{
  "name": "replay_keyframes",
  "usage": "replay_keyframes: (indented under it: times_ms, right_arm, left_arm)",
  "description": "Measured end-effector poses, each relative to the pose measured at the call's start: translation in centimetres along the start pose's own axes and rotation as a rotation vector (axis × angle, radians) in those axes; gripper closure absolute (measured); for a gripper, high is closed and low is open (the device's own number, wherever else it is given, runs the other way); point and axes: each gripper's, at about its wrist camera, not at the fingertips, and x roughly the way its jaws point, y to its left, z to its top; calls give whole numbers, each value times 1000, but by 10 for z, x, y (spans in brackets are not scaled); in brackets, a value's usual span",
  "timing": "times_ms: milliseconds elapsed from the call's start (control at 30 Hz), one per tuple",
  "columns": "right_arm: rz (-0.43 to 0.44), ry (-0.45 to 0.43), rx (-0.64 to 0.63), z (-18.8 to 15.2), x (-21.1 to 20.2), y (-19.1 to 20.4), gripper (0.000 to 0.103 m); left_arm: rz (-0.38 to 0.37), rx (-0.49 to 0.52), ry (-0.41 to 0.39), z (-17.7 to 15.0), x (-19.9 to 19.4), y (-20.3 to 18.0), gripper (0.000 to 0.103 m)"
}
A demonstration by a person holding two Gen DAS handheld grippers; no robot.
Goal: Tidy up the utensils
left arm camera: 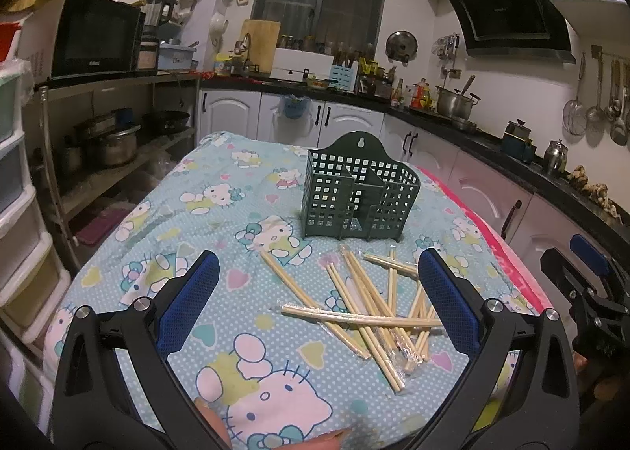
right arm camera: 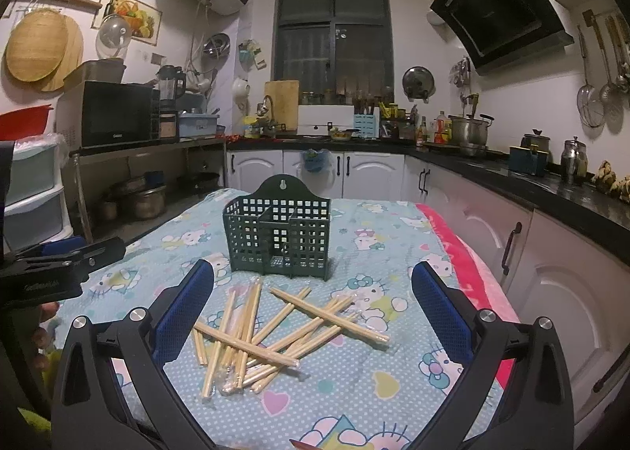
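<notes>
A dark green perforated utensil holder (left arm camera: pixel 356 194) with compartments stands upright on the table; it also shows in the right wrist view (right arm camera: pixel 277 235). Several wooden chopsticks (left arm camera: pixel 374 312), some wrapped in clear plastic, lie in a crossed pile in front of it, also in the right wrist view (right arm camera: pixel 275 331). My left gripper (left arm camera: pixel 319 300) is open and empty, above the table just left of the pile. My right gripper (right arm camera: pixel 313 302) is open and empty, hovering over the pile. The right gripper's side shows at the left view's right edge (left arm camera: pixel 590 292).
The table wears a light blue Hello Kitty cloth (left arm camera: pixel 236 213) with a pink edge (right arm camera: pixel 464 272) on the right. White cabinets and a black counter (right arm camera: pixel 551 190) run along the right. A metal shelf with pots (left arm camera: pixel 118 142) stands left.
</notes>
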Motion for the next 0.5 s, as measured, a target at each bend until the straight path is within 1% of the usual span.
replay_keyframes:
  times_ms: [233,367,500]
  right_arm:
    - [60,16,-52,-3,7,5,5]
    - [94,37,-89,-4,9,16,5]
    - [151,61,-139,-5,12,26,5]
  left_arm:
    - [-12,-43,20,-5,8,12,9]
    - [-2,-74,54,-7,16,24,9]
    - [16,-108,75,-7,22,36,9]
